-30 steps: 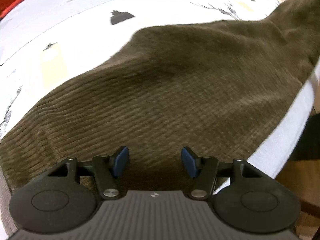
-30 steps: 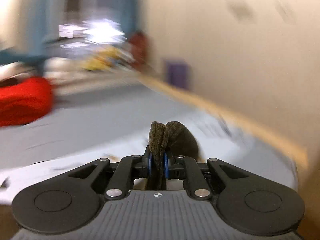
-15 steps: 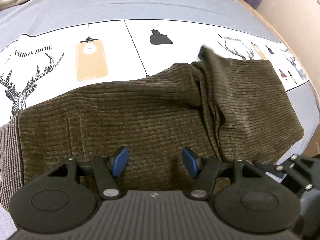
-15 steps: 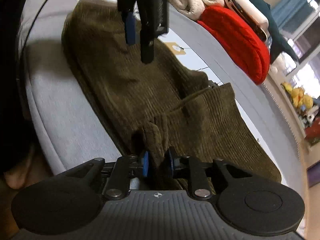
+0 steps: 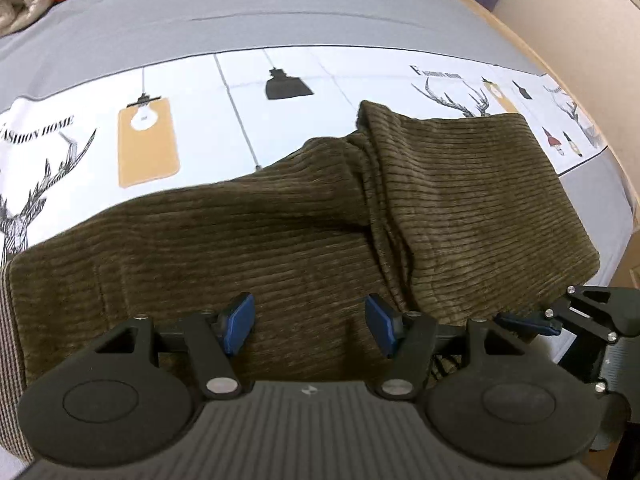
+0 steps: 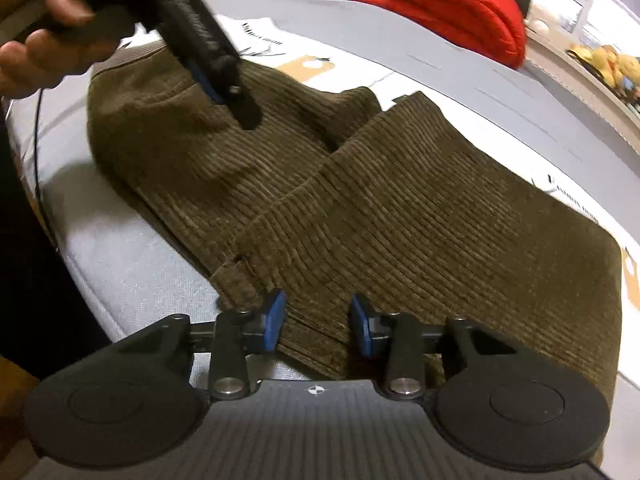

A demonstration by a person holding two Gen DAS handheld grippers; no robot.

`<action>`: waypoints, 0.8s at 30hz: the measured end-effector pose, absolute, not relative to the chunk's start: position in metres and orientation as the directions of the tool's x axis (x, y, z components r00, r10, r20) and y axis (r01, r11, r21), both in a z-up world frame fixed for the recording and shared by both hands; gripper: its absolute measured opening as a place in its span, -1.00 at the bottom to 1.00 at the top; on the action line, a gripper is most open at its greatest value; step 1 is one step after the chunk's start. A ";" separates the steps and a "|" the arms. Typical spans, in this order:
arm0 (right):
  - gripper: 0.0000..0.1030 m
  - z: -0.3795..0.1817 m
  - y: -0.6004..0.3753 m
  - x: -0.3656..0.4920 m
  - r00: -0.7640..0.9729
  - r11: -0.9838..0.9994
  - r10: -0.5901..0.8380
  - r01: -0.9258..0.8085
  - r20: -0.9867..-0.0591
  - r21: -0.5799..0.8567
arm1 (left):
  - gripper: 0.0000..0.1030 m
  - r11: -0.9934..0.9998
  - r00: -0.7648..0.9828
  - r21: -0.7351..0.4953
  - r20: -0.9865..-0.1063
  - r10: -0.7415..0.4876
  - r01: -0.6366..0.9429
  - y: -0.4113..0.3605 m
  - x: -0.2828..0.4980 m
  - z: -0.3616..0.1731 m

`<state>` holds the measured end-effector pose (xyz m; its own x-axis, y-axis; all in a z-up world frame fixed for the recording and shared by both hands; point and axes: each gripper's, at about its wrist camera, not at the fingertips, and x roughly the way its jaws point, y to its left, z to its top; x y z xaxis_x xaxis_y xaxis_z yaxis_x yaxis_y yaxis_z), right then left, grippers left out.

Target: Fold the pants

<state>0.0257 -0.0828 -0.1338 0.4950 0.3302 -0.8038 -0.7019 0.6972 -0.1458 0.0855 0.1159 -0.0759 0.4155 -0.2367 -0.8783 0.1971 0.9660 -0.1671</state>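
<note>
**Both jaws apart over one folded pair of pants**

The left gripper [image 5: 307, 322] is hovering with jaws apart over the one pair of brown corduroy pants [image 5: 360, 216], which is lying folded on the bed [image 5: 320, 12]. The right gripper [image 6: 316, 322] is now showing jaws apart around the cloth's edge; half a second ago it was pinching a bunched fold. A printed sheet [image 5: 192, 92] is lying beneath the pants. One red cushion [image 6: 440, 0] and one cream blanket [image 5: 20, 4] are sitting farther off. The person's hand [image 6: 44, 28] is gripping the left tool's handle.
</note>
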 end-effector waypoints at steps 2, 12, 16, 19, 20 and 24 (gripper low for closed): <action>-0.33 -0.124 -0.088 0.027 0.491 0.704 0.356 -0.700 -0.795 -0.117 | 0.25 0.962 0.448 -0.168 -0.858 -0.250 0.214 0.108 0.086 -0.069; -0.01 -0.067 -0.207 0.064 0.697 0.967 0.177 -0.255 -0.695 -0.009 | -0.37 0.867 0.550 -0.067 -0.749 -0.370 0.494 0.018 0.059 -0.045; 0.18 -0.086 -0.273 0.076 0.652 0.992 0.021 0.083 -0.758 0.098 | -0.34 0.839 0.358 0.019 -0.909 -0.211 0.544 -0.011 0.061 -0.099; 0.34 -0.118 -0.303 0.084 0.522 0.953 0.090 0.201 -0.848 0.225 | -0.30 0.846 0.367 0.009 -0.904 -0.221 0.533 -0.009 0.065 -0.099; 0.35 -0.125 -0.312 0.083 0.498 0.935 0.120 0.234 -0.859 0.267 | -0.29 0.860 0.377 -0.025 -0.892 -0.249 0.509 -0.004 0.067 -0.094; 0.57 -0.140 -0.328 0.085 0.483 0.888 0.178 0.296 -0.858 0.351 | -0.18 0.897 0.421 -0.068 -0.866 -0.271 0.437 0.015 0.072 -0.081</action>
